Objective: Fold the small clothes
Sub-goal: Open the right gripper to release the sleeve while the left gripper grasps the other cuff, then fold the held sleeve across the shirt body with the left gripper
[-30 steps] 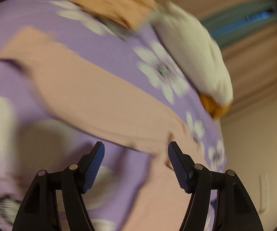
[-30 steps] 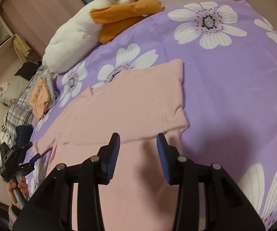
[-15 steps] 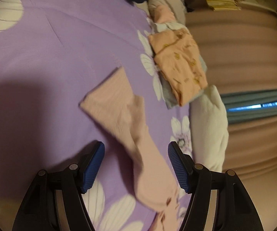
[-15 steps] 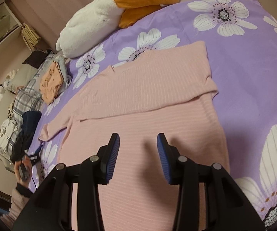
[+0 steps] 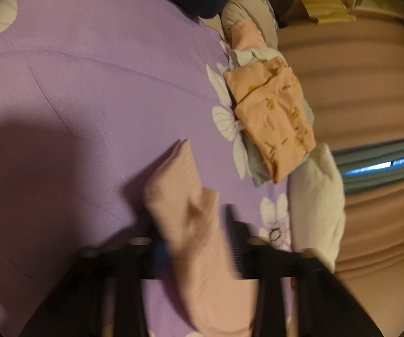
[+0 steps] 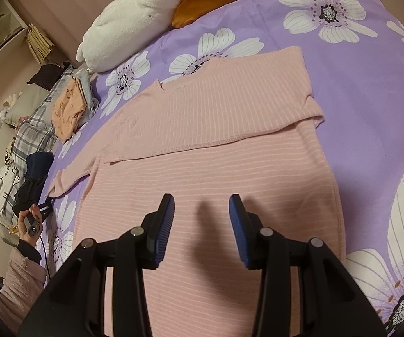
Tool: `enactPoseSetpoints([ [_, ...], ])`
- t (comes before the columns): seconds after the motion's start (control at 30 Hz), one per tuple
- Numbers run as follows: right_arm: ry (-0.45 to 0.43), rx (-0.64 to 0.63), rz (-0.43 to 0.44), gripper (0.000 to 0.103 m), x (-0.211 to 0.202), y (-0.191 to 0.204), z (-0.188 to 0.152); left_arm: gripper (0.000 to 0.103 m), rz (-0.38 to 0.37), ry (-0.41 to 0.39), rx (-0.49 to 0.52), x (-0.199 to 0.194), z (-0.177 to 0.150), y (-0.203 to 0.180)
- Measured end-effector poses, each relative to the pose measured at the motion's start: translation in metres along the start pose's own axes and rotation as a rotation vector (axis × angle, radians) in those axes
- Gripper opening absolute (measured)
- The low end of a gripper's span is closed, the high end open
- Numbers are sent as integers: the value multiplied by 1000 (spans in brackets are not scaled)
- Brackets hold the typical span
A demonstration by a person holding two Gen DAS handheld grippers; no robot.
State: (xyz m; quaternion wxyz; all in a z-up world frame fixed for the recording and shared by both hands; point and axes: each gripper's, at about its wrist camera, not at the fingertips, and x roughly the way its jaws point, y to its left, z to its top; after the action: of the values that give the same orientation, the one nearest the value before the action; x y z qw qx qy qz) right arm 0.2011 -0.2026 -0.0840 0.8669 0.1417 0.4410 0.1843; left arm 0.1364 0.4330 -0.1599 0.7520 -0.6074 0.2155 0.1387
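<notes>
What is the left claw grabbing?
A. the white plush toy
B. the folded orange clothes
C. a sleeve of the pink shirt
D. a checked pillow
C: in the left wrist view the left claw is closing with the sleeve of the pink shirt between its fingers, while the white plush toy and the folded orange clothes lie apart from it.
</notes>
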Motion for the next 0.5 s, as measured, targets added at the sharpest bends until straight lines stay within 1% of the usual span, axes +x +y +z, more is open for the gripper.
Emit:
enactPoseSetpoints([
  [0.03, 0, 4, 0, 41, 0, -1, 0, 5, 14, 1, 12, -1, 0, -1],
  [0.13, 1, 19, 3, 41, 0, -2, -3, 4, 43, -22, 81, -12, -1, -12],
  [0.23, -1, 26, 5, 41, -2, -5, -4, 4, 55, -38, 183, -23, -6, -40],
  [0.33, -8, 41, 15, 41, -6, -9, -7, 4, 51, -45, 298, -33, -18, -79],
  [0.4, -15, 53, 25, 41, -8, -12, -9, 4, 39, -44, 379, -36, -32, -110],
  [0.5, -22, 64, 38, 41, -12, -15, -14, 4, 4, -29, 496, -36, -61, -156],
])
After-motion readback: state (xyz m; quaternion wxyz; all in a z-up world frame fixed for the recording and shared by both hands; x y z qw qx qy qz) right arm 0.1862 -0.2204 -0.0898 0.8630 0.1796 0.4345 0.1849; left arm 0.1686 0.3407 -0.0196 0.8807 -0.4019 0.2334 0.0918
